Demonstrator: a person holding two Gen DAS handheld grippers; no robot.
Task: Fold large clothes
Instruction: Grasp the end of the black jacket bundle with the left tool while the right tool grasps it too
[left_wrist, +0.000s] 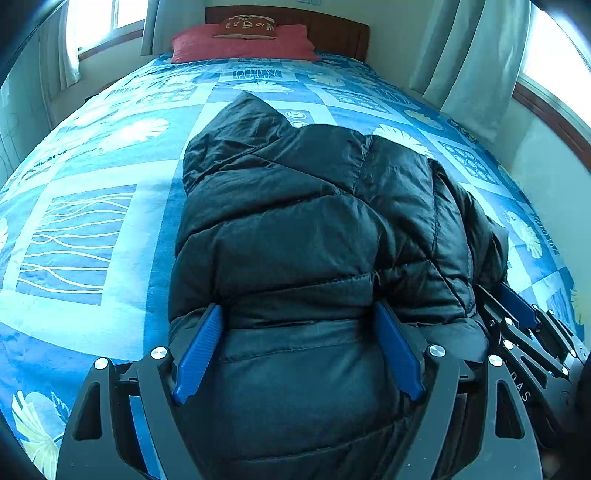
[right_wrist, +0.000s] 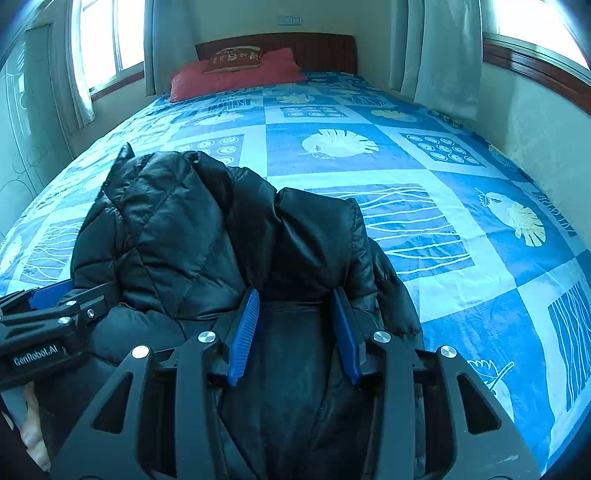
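Observation:
A black puffer jacket (left_wrist: 306, 229) lies bunched on the blue patterned bedspread (left_wrist: 92, 221), hood end away from me. My left gripper (left_wrist: 299, 314) is open, its blue fingers (left_wrist: 199, 350) straddling the jacket's near edge, with fabric bulging between them. My right gripper (right_wrist: 295, 299) is open too, its blue fingers (right_wrist: 243, 332) set around a fold of the jacket (right_wrist: 192, 229) at its near right side. The right gripper also shows at the right edge of the left wrist view (left_wrist: 524, 332). The left gripper shows at the left edge of the right wrist view (right_wrist: 48, 314).
A red pillow (left_wrist: 243, 46) with a dark cushion (left_wrist: 245, 26) sits at the wooden headboard (left_wrist: 332, 31). Curtains (left_wrist: 469, 59) and windows flank the bed. A wall (right_wrist: 546, 122) runs close along the bed's right side. The bedspread (right_wrist: 443, 221) stretches right of the jacket.

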